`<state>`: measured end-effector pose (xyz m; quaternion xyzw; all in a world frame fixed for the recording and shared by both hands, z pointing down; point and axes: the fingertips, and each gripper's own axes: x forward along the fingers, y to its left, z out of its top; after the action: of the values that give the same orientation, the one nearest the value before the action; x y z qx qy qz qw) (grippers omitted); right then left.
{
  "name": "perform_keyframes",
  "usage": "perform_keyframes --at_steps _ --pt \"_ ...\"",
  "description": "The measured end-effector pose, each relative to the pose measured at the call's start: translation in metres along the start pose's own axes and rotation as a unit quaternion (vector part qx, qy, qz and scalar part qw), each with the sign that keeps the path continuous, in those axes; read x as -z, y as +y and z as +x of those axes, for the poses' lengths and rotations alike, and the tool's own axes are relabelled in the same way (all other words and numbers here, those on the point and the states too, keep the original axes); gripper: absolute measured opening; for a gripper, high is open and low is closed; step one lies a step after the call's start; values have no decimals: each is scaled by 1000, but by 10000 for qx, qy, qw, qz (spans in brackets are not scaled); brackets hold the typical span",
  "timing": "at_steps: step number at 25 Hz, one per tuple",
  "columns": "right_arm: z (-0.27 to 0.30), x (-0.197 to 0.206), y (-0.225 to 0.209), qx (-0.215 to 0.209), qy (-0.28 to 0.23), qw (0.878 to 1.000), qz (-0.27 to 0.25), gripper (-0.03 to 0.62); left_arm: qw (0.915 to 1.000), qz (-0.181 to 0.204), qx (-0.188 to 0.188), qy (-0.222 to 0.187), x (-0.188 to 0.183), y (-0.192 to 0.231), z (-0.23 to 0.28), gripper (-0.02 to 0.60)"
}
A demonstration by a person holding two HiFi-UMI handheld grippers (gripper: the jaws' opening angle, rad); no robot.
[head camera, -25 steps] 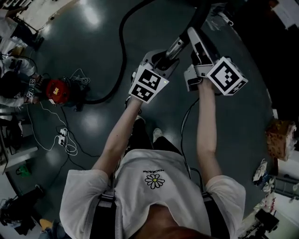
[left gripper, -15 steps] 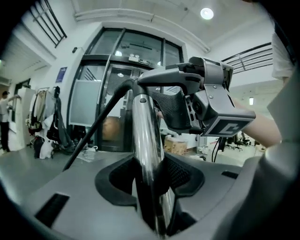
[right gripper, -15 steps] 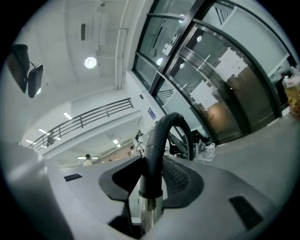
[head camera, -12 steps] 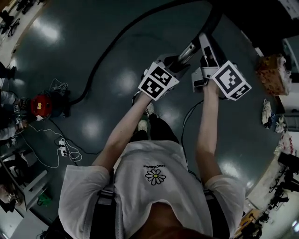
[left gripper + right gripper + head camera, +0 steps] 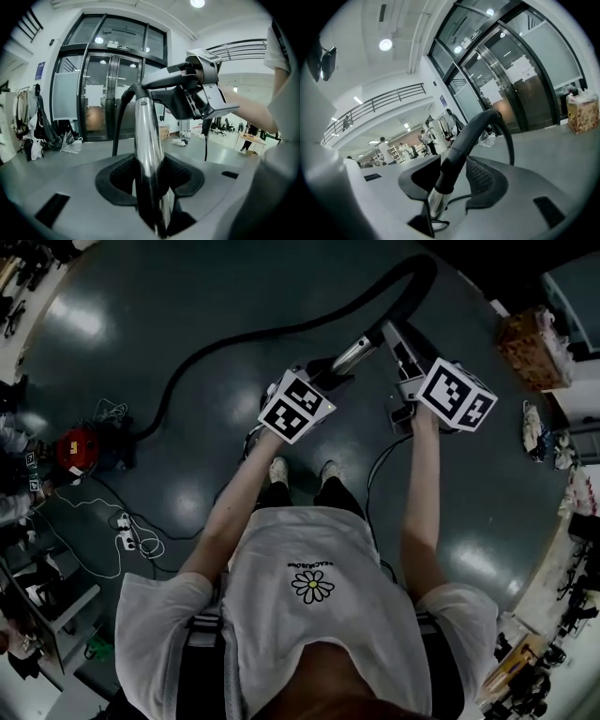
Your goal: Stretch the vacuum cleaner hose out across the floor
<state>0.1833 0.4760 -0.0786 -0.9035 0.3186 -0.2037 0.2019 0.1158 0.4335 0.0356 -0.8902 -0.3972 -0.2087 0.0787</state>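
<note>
Dark glossy floor (image 5: 187, 296) carries the hose (image 5: 234, 348), curving from far right to the red vacuum (image 5: 77, 448) at left. Your left gripper (image 5: 150, 176) clamps the chrome tube (image 5: 147, 136), your right gripper (image 5: 450, 180) the black cuff (image 5: 458, 152); yanking could topple the vacuum.

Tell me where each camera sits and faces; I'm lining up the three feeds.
Head view: on the person's head, looking steeply down; arms, left gripper, right gripper, floor.
Left gripper view: on that gripper, along jaws clamping the tube, toward glass doors; right forearm shows.
Right gripper view: on that gripper, along jaws clamping the hose; own body unseen.
Shared: both gripper views show the glass doors.
</note>
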Motion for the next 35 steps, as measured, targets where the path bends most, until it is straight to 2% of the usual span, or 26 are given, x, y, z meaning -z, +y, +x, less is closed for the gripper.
perform_keyframes --at_steps 4,7,9,10,11,12,13,14,15,17,18,20,21,22,23,24,25,26,27,29,31,33,34,35 --pt "-38 19 -38 -231 568 9980 -124 153 9997 -11 -207 162 11 -43 27 168" --pt "-68 27 -60 -311 794 9958 -333 153 9986 -184 -490 22 13 -79 44 167" --pt "-89 25 -75 -185 864 9903 -1072 152 9966 -333 -736 -139 14 -97 55 167" --pt "-101 22 -83 -95 917 9816 -1670 152 9952 -406 -877 -172 15 -103 60 167" --pt "-112 21 -88 -48 1025 9662 -2365 152 9937 -479 -999 -173 17 -109 63 167" --pt "-124 22 -90 -72 1197 9420 -3135 152 9925 -537 -1083 -159 19 -116 63 167" --pt "-135 25 -89 -169 1396 9068 -3974 152 9920 -555 -1130 -132 21 -125 63 167" --pt "-145 28 -86 -317 1574 8593 -4857 152 9919 -518 -1154 -95 22 -133 63 167" --pt "-154 31 -81 -496 1720 8005 -5719 152 9922 -434 -1167 -48 24 -141 63 167" --pt "-168 45 -70 -940 2094 6693 -7066 152 9930 -200 -1162 103 33 -159 60 167" --pt "-175 57 -65 -1217 2401 6074 -7474 152 9933 -61 -1134 195 39 -168 56 167" --pt "-190 82 -61 -1748 3170 4989 -7874 152 9934 256 -1066 342 47 -184 46 167" --pt "-195 92 -63 -1931 3534 4520 -7959 152 9928 412 -1052 395 49 -190 40 167" --pt "-199 101 -66 -2058 3831 4109 -8013 152 9920 544 -1054 436 51 -195 35 167" --pt "-202 108 -70 -2149 4068 3761 -8043 152 9912 633 -1068 458 52 -202 31 167" --pt "-205 116 -73 -2225 4297 3489 -8025 152 9905 682 -1097 463 53 -208 27 167" --pt "-208 123 -74 -2290 4563 3308 -7937 152 9898 717 -1136 468 54 -214 23 167" --pt "-212 131 -72 -2344 4869 3218 -7775 152 9890 766 -1165 489 55 -220 19 168" --pt "-217 142 -69 -2396 5184 3193 -7562 152 9882 837 -1166 532 59 -227 13 169" --pt "-227 168 -58 -2568 5672 3226 -7129 152 9867 1013 -1094 652 70 -237 -1 169" --pt "-228 202 -44 -2958 5914 3231 -6770 152 9842 1188 -1038 810 87 -240 -14 169" --pt "-233 236 -32 -3315 6172 3163 -6396 152 9797 1398 -1025 1008 101 -248 -25 169" --pt "-241 248 -32 -3318 6385 3112 -6208 152 9769 1532 -997 1106 106 -258 -31 169" --pt "-253 257 -32 -3265 6612 3112 -5995 152 9741 1668 -948 1196 110 -272 -36 169"
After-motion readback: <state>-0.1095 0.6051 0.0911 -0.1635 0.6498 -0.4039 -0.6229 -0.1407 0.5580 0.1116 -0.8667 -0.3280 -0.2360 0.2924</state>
